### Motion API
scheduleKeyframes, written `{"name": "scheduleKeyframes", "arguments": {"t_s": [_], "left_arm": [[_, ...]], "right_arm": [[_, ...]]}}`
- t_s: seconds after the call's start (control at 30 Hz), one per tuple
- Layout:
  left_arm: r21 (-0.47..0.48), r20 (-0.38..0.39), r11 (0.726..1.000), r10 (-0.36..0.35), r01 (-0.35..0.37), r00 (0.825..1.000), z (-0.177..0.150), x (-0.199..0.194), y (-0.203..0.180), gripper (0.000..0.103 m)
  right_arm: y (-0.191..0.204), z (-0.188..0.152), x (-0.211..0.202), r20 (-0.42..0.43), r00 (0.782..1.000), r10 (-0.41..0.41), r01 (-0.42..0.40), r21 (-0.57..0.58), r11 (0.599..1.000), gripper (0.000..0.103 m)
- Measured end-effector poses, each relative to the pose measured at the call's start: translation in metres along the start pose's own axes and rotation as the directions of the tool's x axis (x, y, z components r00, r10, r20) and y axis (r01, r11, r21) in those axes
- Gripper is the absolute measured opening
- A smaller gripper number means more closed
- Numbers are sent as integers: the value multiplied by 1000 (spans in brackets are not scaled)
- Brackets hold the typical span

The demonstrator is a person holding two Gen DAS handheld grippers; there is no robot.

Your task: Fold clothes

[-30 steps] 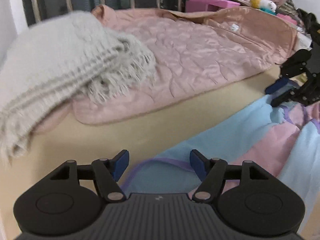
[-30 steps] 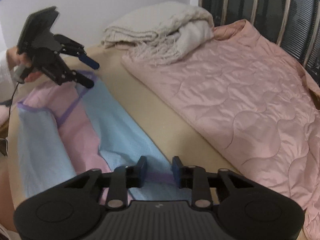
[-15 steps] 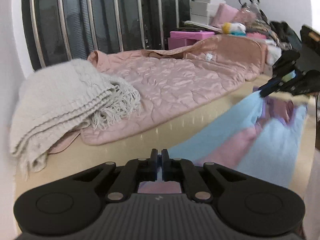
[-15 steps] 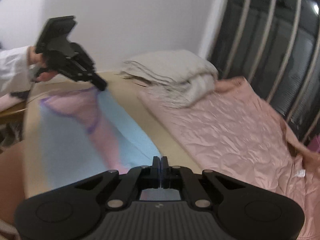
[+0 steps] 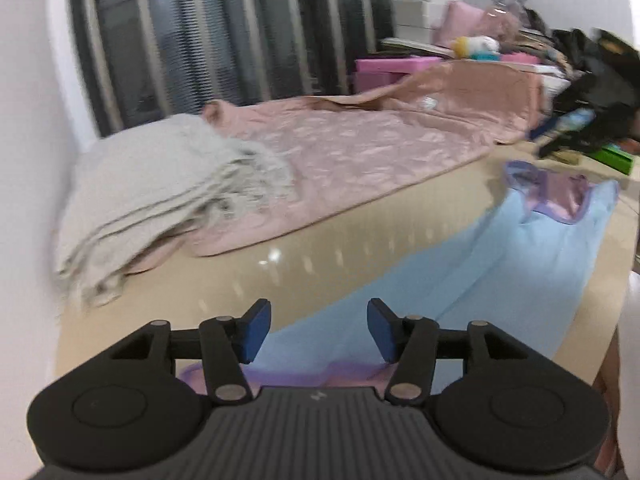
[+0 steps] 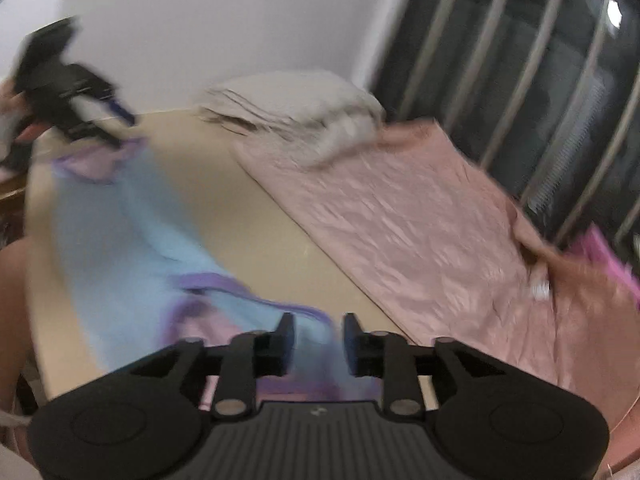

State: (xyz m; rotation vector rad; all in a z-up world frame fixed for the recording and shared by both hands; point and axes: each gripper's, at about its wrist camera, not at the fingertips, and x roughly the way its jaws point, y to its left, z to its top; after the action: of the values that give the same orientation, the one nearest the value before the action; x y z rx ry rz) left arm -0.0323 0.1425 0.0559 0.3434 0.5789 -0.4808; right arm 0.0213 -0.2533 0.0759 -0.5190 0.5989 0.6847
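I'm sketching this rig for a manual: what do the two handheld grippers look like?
Both match. The left gripper and right gripper each have a matte black body with a ribbed grey centre panel bearing a small pale logo, two round black discs at the sides, black linkage arms with silver pivot pins, and blue pads on the jaws. A white sleeve shows at the edge.
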Motion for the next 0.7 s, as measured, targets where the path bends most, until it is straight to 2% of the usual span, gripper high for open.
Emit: {"name": "scheduleKeyframes", "arguments": {"t_s": [0.1, 0.13, 0.17, 0.2, 0.27, 0.3, 0.37, 0.4, 0.47, 0.53, 0.6, 0.63, 0.7], "left_arm": [[71, -18, 996, -46, 47, 999, 2, 16, -23, 54], [77, -25, 995, -58, 59, 998, 1, 19, -28, 54], [76, -33, 995, -63, 66, 997, 0, 23, -31, 54], [74, -41, 995, -69, 72, 997, -1, 27, -34, 54], [76, -53, 995, -64, 68, 997, -3, 33, -39, 54], [77, -58, 995, -56, 61, 997, -4, 33, -40, 54], [73, -60, 996, -48, 53, 997, -7, 34, -41, 54], [68, -61, 996, -46, 50, 997, -8, 34, -41, 54], [64, -64, 997, -41, 45, 997, -8, 34, -43, 54], [73, -53, 996, -39, 43, 998, -5, 31, -48, 54], [87, -24, 994, -70, 72, 997, 4, 26, -60, 55], [104, -6, 990, -96, 96, 995, 9, 24, -67, 55], [157, 17, 982, -112, 108, 994, 16, 24, -84, 63]], "right_arm": [[-12, -1, 30, -87, 996, 26, -26, 4, 1000, 31], [-13, -2, 39, -112, 993, 35, -35, -2, 999, 23], [-13, -3, 48, -137, 990, 44, -45, -7, 999, 2], [-14, -4, 57, -162, 985, 52, -55, -13, 998, 2], [-8, -5, 46, -84, 995, -58, 56, -34, 998, 1], [-4, -8, 27, -6, 993, -120, 120, -14, 993, 1], [5, -17, -11, 132, 966, -222, 217, 48, 975, 1], [16, -27, -29, 168, 949, -268, 261, 63, 963, 1], [38, -50, -44, 166, 923, -348, 340, 75, 937, 1], [55, -72, -35, 113, 920, -376, 371, 64, 927, 2], [73, -94, -24, 58, 914, -401, 399, 50, 916, 1], [75, -98, -24, 55, 917, -395, 392, 60, 918, 3], [74, -98, -29, 69, 929, -363, 357, 94, 930, 6]]}}
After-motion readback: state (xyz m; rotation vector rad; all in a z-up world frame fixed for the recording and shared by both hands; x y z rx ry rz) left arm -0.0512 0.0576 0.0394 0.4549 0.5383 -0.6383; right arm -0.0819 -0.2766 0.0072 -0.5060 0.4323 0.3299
